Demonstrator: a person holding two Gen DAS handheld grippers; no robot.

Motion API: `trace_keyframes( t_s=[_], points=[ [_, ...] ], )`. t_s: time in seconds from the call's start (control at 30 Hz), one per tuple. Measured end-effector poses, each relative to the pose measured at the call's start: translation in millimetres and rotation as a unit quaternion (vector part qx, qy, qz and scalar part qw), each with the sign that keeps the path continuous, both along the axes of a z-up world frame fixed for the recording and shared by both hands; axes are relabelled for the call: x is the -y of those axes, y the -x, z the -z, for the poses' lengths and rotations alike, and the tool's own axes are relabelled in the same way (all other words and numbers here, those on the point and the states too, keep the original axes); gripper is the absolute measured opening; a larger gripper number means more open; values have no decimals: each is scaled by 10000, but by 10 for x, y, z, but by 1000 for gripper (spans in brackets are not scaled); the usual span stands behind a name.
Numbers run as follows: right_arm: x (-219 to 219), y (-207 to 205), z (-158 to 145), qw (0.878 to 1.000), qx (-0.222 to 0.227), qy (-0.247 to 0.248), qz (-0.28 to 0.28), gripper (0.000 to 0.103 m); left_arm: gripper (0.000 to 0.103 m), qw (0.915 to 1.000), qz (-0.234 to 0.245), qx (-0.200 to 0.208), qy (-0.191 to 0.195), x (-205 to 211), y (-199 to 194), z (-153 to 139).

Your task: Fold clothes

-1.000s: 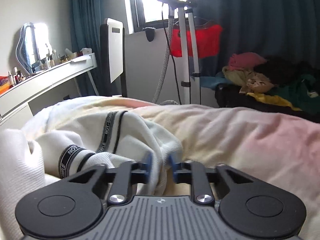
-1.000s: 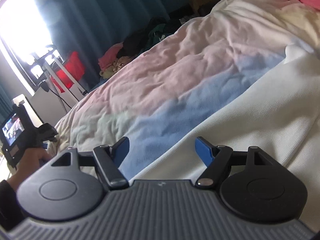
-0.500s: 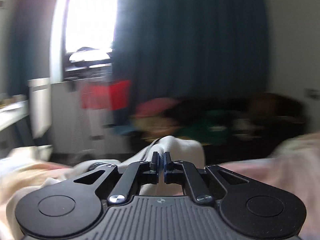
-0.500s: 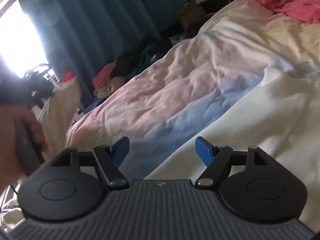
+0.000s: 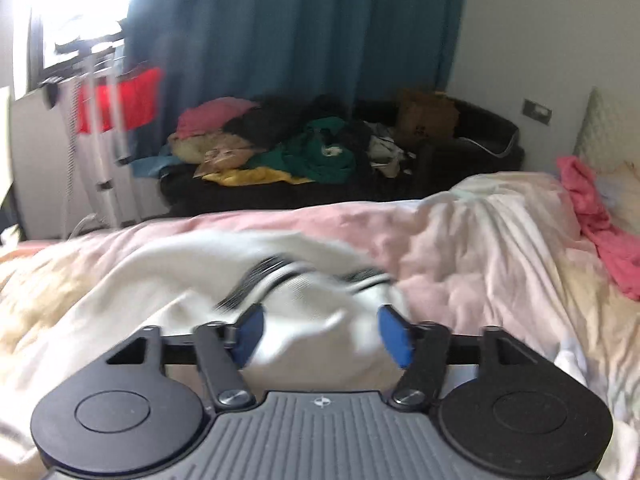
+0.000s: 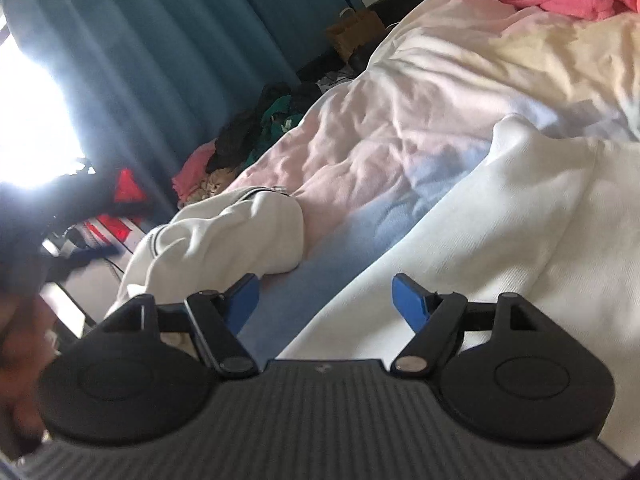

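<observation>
My left hand-held gripper (image 5: 318, 330) is opening, the cream knit garment with dark stripes (image 5: 224, 280) loose between its jaws; it stretches left-right across the pastel bed quilt (image 5: 480, 248). My right hand-held gripper (image 6: 326, 300) gapes wide, empty.

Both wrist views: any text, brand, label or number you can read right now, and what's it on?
None can be read.
Dark trim band on the white garment: motion-blurred, any lettering lost.
Round mark on the left gripper body: a symbol, no letters.
Wall plate: too small.

White sweater (image 6: 500, 216) ribbed knit cloth; duvet (image 6: 400, 128) soft, crinkled.
</observation>
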State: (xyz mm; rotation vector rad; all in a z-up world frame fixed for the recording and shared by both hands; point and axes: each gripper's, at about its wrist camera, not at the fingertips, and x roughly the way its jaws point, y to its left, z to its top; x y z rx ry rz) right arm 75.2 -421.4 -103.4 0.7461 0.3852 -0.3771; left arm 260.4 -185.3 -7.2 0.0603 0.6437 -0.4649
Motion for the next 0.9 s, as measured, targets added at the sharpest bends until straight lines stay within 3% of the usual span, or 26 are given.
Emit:
trace_keyframes(
  t_s=[0.17,0.33,0.43,0.53,0.63,0.73,0.83,0.9],
  points=[
    [-41,-6,-6,9986,267,-262,-367,76,80,9962,-846,-60,184,-1222,739,115],
    [-200,7,-44,9954,288,-253,-876,76,82,9824,-1856,-51,218,-2286,1570,440],
    [-361,104,-88,9935,221,66,-1114,76,82,9708,-2396,100,113,-2647,1821,530],
    [-513,191,-165,9911,141,374,-1267,76,82,9621,-2692,249,360,-2847,1917,446],
    [-619,267,-243,9887,151,478,-1415,76,83,9633,-2593,307,619,-2895,1922,374],
    [-582,269,-208,9871,109,-178,-1588,76,85,9653,-2514,425,569,-2810,1928,438],
    [-520,151,-3,9696,-118,-1369,-2023,75,85,9693,-2359,321,613,-2724,1904,571],
    [-534,152,69,9655,-149,-1630,-2027,71,85,9709,-2278,251,699,-2690,1886,643]
  ],
)
